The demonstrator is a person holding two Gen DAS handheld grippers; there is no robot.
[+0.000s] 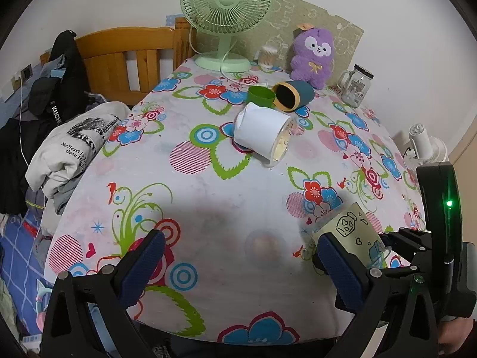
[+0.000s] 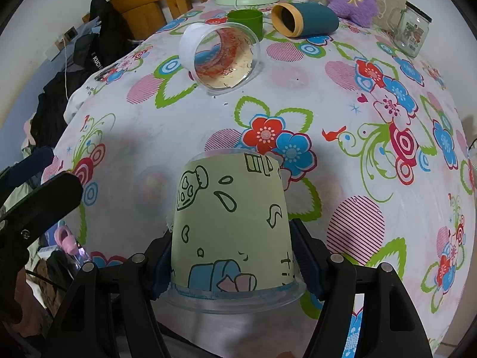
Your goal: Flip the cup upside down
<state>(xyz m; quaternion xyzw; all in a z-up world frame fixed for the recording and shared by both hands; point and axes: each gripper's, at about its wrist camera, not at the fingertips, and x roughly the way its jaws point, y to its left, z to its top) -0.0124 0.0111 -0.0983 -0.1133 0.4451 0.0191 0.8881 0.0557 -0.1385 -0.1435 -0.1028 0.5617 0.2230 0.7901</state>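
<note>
**Green-sleeved cup gripped on its side by the right gripper**

While the left gripper (image 1: 238, 268) hangs over the near part of the table with its blue-padded fingers (image 1: 143, 268) spread wide and nothing between them, the right gripper (image 2: 235, 265) is clamped on the clear plastic cup with the pale green cartoon-printed sleeve (image 2: 232, 223). In the right wrist view its pads press the cup's two flanks near the wide rim, at about 5 and 7 o'clock in the frame. The rim faces back toward the camera and the narrower base points forward toward 12 o'clock, so the cup lies roughly along the fingers rather than standing upright. Whether it touches the cloth cannot be told.

In the left wrist view the same cup (image 1: 354, 232) shows at about 4 o'clock, just beside the left gripper's right finger.

The table carries a white cloth printed with red, blue and green flowers (image 2: 342, 95). Toward 12 o'clock in the right wrist view a clear plastic cup with a white sleeve (image 2: 220, 56) lies on its side, its mouth toward the camera. Behind it stand a small green cup (image 2: 246, 19) and, on its side, a dark teal cup with a yellow rim (image 2: 307, 19). Farther back are a pale green desk fan (image 1: 226, 15), a purple plush toy (image 1: 313, 56) and a glass jar mug (image 1: 356, 85).
</note>
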